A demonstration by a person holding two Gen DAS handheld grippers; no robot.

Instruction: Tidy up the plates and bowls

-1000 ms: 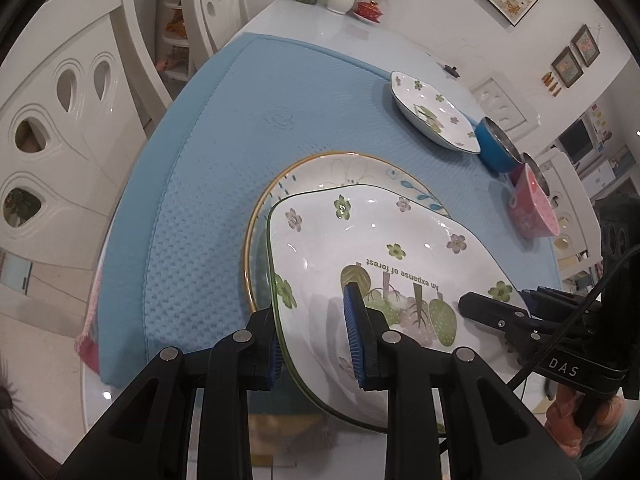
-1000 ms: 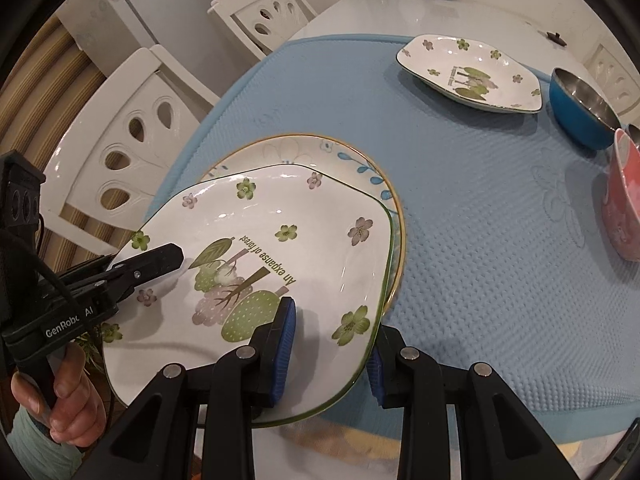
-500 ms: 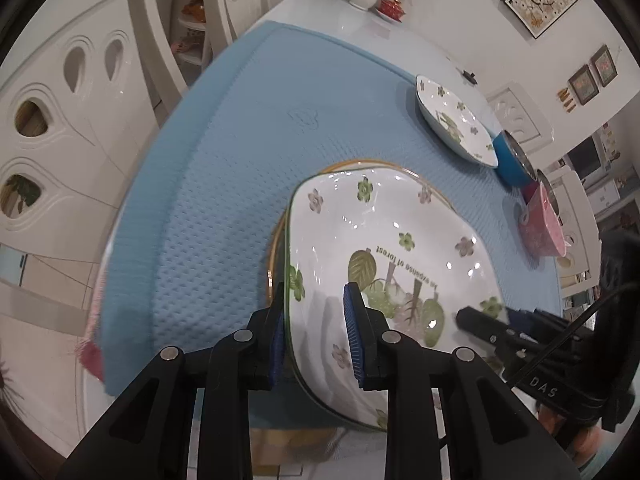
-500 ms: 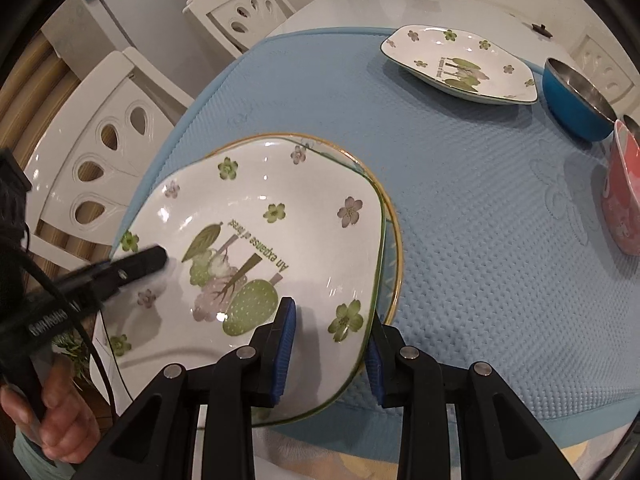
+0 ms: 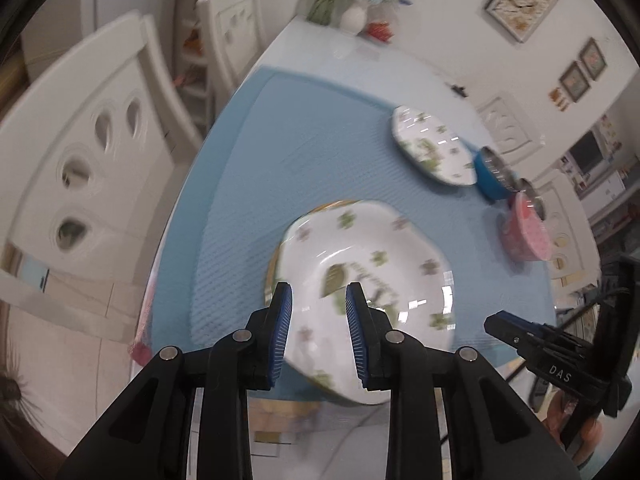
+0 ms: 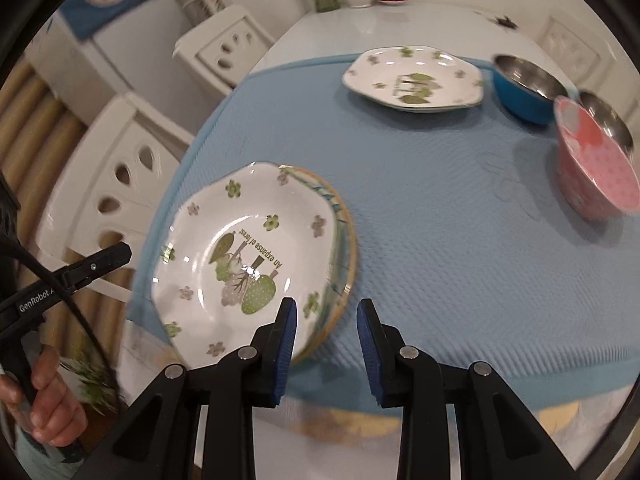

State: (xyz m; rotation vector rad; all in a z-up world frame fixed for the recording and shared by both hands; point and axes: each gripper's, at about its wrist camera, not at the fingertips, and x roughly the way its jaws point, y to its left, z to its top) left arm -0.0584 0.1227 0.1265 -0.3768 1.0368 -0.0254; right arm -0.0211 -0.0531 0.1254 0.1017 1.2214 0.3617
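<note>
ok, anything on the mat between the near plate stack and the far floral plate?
Nothing visible. The blue mat is bare between the near floral plate and the far floral plate. The blue bowl and pink bowl sit off to the right.

White octagonal ceramic plate with green and mauve flowers at lower centre, gold-rimmed plate with teal strokes beneath, sky-blue waffle-textured mat, matching flowered plate at top, blue steel-lined bowl, pink dotted bowl at right.
</note>
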